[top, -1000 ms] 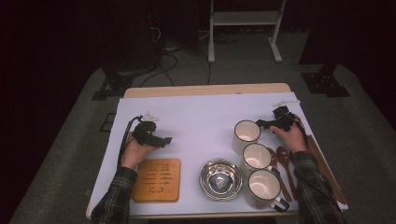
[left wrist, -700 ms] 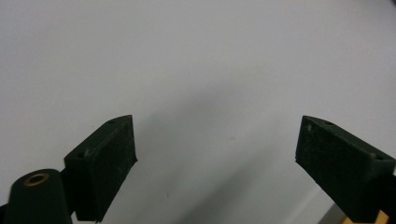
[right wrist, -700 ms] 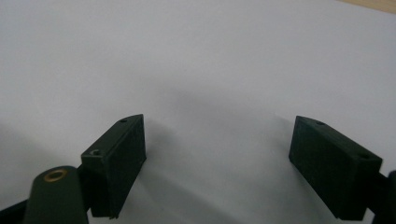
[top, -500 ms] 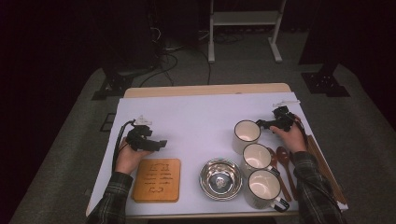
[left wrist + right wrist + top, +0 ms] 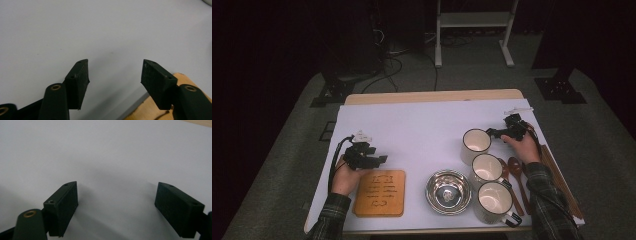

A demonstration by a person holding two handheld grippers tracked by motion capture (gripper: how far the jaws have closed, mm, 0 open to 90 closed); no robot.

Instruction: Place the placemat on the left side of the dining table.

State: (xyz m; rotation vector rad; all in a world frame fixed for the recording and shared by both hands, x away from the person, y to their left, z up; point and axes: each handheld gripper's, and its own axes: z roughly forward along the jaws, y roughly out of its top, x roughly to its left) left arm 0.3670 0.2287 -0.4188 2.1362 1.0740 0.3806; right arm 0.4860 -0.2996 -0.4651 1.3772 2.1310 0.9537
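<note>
My left gripper (image 5: 381,160) hovers low over the white sheet at the near left, just beyond the wooden board (image 5: 379,192). Its jaws point right. In the left gripper view the left gripper (image 5: 115,72) has a gap with nothing in it; the jaws have just been closing. The board's corner (image 5: 152,107) shows under the right jaw. My right gripper (image 5: 493,132) sits at the far right, beside the rim of the farthest white mug (image 5: 476,142). In the right gripper view the right gripper (image 5: 116,200) stands wide open over bare white sheet.
Two more white mugs (image 5: 486,167) (image 5: 493,200) stand in a row at the near right, with a steel bowl (image 5: 448,191) to their left. Wooden spoons (image 5: 514,172) lie along the right edge. The white sheet (image 5: 422,130) covers the table.
The left hand has shifted left and a little nearer to the person, ending beside the board's far edge. The right hand has stayed put.
</note>
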